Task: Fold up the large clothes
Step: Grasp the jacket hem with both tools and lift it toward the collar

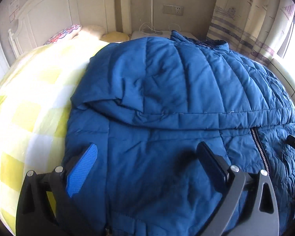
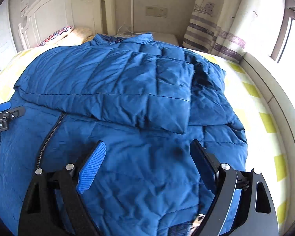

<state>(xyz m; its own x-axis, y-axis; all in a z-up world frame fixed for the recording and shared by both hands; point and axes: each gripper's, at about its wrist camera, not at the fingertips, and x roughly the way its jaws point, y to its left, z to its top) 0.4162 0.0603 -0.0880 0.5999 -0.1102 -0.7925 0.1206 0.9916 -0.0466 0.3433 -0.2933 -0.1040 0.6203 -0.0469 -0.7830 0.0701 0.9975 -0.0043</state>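
Blue puffer jacket lies flat on the bed, zipper up, collar toward the headboard. Both sleeves look folded across the chest already. Left gripper hovers over the hem's left half, jaws apart, nothing between them. Right gripper hovers over the right half, jaws wide, empty too. Next step is probably hem-to-collar. Bring each gripper down to the bottom edge near its own corner, pinch all the layers, lift together and level so the sleeves don't slide. Hem edge sits under the gripper frames, so I can't confirm where the corners are.
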